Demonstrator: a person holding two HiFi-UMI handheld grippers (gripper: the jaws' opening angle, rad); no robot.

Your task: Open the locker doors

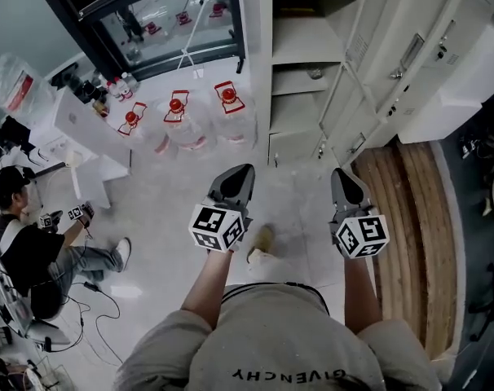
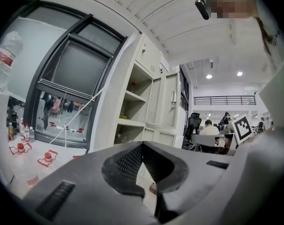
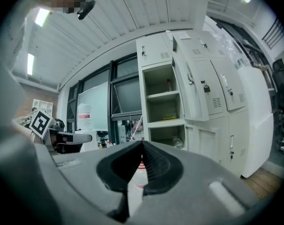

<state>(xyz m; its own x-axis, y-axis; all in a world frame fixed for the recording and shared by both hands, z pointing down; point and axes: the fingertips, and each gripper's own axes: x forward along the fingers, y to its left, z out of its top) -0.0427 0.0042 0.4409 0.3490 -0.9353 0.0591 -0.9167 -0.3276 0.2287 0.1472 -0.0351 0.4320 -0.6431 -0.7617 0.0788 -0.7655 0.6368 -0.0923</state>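
Observation:
A white locker bank stands ahead in the head view. Its left column is open, showing bare shelves, and its doors are swung to the right. The columns to the right have closed doors with handles. My left gripper and right gripper are held side by side in front of the lockers, apart from them, both shut with nothing between the jaws. The left gripper view shows the shut left gripper under the open shelves. Beyond the shut right gripper are the open compartments and a padlocked door.
Three large water jugs with red caps stand on the floor left of the lockers, below a dark-framed window. A person sits at the far left by a white counter. Wooden flooring runs along the right.

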